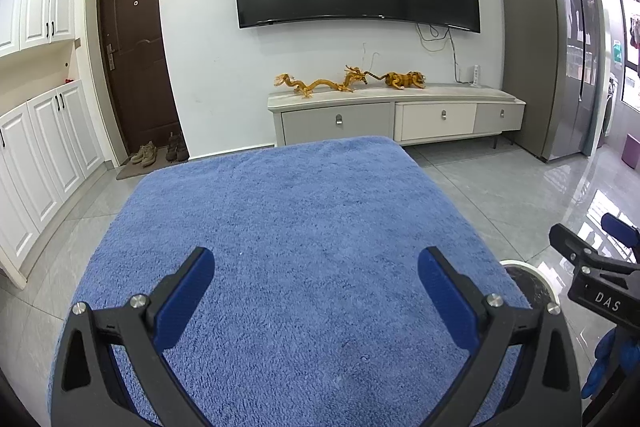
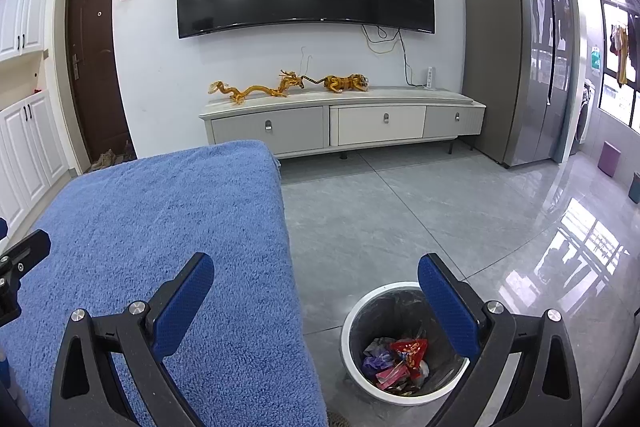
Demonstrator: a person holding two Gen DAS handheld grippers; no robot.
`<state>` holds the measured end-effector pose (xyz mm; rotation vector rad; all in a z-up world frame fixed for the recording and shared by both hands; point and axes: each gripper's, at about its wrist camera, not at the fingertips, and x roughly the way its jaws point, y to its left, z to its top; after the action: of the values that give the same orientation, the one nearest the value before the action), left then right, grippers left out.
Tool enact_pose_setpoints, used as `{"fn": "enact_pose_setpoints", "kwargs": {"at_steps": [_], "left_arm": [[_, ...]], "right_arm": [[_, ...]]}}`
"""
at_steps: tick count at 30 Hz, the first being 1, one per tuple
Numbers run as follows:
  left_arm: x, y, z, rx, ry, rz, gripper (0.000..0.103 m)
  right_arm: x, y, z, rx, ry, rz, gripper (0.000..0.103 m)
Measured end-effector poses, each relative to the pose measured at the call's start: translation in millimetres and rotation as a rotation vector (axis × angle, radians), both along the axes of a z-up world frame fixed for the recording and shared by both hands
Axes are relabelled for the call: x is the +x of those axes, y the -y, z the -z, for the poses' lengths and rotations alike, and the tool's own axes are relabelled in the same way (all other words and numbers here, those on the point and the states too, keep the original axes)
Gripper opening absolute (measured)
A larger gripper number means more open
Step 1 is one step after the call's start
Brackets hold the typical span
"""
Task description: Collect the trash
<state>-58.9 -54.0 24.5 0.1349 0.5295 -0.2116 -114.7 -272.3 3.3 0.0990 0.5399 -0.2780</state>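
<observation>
Blue towel [image 1: 304,247] lay bare ahead of both spread, empty grippers, left gripper [image 1: 316,287] and right gripper [image 2: 316,291]; the bin [image 2: 360,311] below the right one could be knocked over.

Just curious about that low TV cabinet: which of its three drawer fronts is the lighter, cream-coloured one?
The middle drawer. It looks cream-white, while the left drawer and the right drawer beside it are grey.

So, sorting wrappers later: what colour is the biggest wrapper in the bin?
Red, lying on top in the trash bin: the wrapper shows best in the right wrist view.
</observation>
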Motion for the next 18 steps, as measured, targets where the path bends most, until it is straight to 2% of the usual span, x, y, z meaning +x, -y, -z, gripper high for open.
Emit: {"fn": "enact_pose_setpoints", "kwargs": {"at_steps": [18], "left_arm": [[1.0,0.8,2.2,0.002,-0.011,0.005,0.102]], "right_arm": [[0.7,1.3,2.6,0.002,-0.008,0.001,0.103]]}}
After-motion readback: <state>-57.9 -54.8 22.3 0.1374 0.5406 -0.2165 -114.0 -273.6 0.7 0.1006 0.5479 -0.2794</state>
